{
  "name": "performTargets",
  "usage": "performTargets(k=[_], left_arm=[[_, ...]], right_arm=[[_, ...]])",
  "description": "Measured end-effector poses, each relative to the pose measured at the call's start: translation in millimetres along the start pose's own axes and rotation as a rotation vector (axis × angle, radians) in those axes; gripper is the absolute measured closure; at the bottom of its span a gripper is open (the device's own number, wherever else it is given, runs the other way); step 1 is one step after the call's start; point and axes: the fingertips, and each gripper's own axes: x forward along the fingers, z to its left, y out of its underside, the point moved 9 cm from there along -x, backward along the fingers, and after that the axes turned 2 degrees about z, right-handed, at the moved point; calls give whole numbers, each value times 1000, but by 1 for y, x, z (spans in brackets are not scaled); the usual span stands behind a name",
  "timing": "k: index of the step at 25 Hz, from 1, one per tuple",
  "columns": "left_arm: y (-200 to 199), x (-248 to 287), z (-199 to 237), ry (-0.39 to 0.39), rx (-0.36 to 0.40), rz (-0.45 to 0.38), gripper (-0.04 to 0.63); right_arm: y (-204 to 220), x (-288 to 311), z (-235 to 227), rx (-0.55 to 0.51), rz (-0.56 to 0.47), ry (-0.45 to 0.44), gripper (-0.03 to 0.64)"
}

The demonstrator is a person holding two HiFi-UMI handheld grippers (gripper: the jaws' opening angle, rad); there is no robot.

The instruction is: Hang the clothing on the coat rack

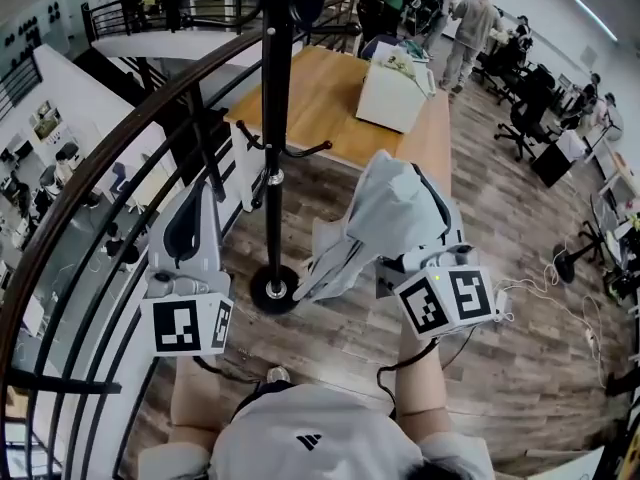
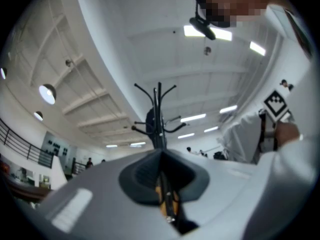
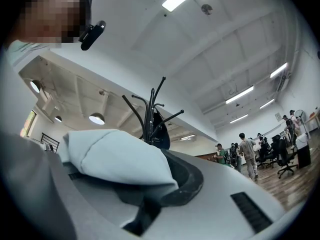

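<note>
A coat rack (image 1: 277,118) is standing straight ahead. A curved railing (image 1: 150,98) is crowding the left side, while floor (image 1: 520,318) is lying open rightward.

Coat rack (image 1: 276,118) ahead, clothing (image 1: 390,213) right of it, table (image 1: 310,98) behind, railing (image 1: 207,153) left.

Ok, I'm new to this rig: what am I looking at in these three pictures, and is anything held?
No robot arm here: a person holds a two-jaw gripper in each hand; the marker cubes belong to them. The head view looks down from the person's head. The two gripper views ride on the grippers and look along their jaws, here tilted up at the ceiling. The left gripper is shut and empty. The right gripper is shut on a pale grey garment, draped over it. The black coat rack stands on the wood floor just ahead, with a dark item near its top. Behind it, a wooden table carries a white box.
</note>
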Motion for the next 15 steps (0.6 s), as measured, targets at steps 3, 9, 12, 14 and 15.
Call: performTargets(k=[3, 9, 12, 14, 15], left_arm=[[2, 10, 7, 22, -18, -6, 588], [28, 36, 22, 69, -41, -13, 588], [36, 47, 27, 91, -52, -16, 588], [39, 51, 29, 103, -56, -20, 588], [39, 53, 29, 108, -56, -22, 588]], right_arm=[[-9, 11, 2, -6, 4, 4, 614], [-4, 41, 0, 15, 5, 15, 614], [-13, 53, -2, 15, -11, 14, 614], [-24, 60, -1, 2, -29, -1, 614], [-31, 64, -1, -9, -38, -14, 614]])
